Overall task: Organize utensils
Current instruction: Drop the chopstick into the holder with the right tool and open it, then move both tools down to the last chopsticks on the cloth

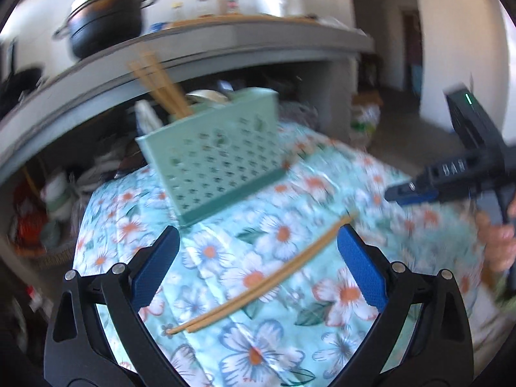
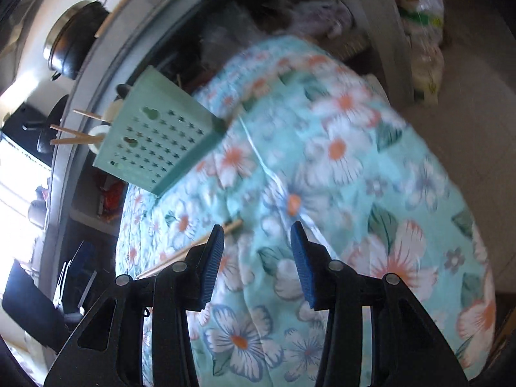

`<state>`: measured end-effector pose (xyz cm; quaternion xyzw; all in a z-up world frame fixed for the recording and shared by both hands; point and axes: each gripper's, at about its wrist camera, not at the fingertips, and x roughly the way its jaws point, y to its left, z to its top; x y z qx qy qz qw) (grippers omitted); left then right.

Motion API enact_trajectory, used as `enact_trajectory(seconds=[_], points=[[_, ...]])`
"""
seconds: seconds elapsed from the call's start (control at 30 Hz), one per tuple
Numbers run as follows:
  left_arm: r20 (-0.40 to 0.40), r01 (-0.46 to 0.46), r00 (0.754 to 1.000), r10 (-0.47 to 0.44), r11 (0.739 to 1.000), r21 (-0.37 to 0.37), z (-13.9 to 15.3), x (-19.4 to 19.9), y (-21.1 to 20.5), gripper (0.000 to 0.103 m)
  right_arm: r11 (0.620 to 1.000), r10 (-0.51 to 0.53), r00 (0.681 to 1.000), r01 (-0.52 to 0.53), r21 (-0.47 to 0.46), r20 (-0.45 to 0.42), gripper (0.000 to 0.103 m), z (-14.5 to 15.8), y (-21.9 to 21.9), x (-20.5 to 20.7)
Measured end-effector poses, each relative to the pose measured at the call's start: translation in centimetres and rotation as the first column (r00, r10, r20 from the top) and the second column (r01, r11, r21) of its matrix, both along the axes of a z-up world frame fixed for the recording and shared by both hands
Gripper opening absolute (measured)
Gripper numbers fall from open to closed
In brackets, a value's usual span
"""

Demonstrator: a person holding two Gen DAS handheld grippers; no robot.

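Left wrist view – left gripper [image 1: 258, 248] spread wide over chopsticks [image 1: 258, 277]; right gripper [image 2: 258, 242] part-open, empty – holder [image 1: 213, 154] near cloth's far edge

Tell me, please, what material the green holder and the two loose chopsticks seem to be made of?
The green holder looks like moulded plastic, matte mint green: thin flat walls with rows of punched holes. The two loose chopsticks look like bamboo or pale wood, unpainted tan; the blur hides any grain, so this stays a guess.

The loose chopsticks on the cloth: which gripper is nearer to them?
Left. The left gripper hangs open with the chopsticks lying between its jaws, seemingly untouched. The right gripper is open just beside their tips, nothing between its jaws.
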<state>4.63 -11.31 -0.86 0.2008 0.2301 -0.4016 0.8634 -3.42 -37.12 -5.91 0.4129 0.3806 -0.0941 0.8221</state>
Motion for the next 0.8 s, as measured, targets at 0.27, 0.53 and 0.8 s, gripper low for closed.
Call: enact_trajectory(seconds=[0.27, 0.53, 0.8], points=[[0.169, 0.103, 0.972, -0.162, 0.944, 0.313, -5.1, -3.2, -4.9, 0.05, 0.999, -0.006, 1.0, 0.007, 0.049, -0.014, 0.042, -1.2, -0.6, -0.4], [0.244, 0.09, 0.942, -0.228, 0.878, 0.471, -7.9, -3.3, -6.8, 0.022, 0.998, -0.008, 1.0, 0.008, 0.068, -0.004, 0.042, -1.6, -1.0, -0.8], [0.338, 0.062, 0.896, -0.286, 0.837, 0.544, -9.0, -4.3, -7.6, 0.01, 0.997, -0.009, 1.0, 0.008, 0.074, 0.002, 0.042, -1.8, -1.0, -1.1]])
